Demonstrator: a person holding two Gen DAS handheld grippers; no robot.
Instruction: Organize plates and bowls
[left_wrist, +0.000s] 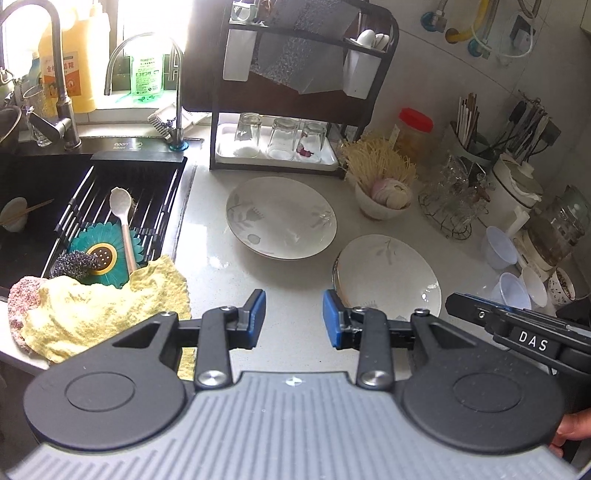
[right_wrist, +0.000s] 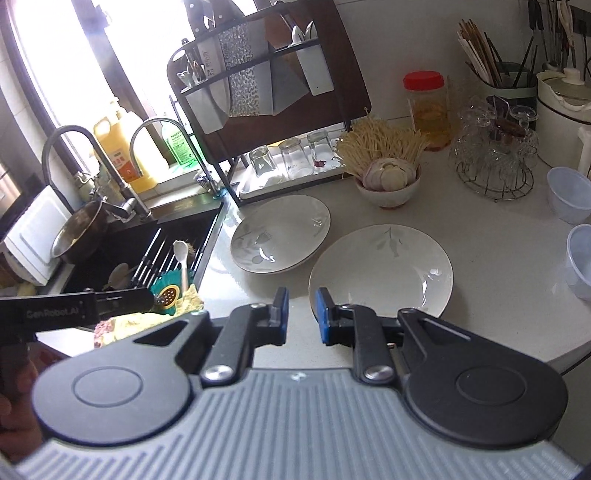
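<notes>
Hovering empty — left gripper wide, right gripper narrower — both plates lie unstacked on the counter, nothing organized yet.

The pale counter carries two plates, a garlic bowl, and a dish rack.

Daylight floods in from the window, blown out white; fisheye bends the edges, counter glares.
</notes>
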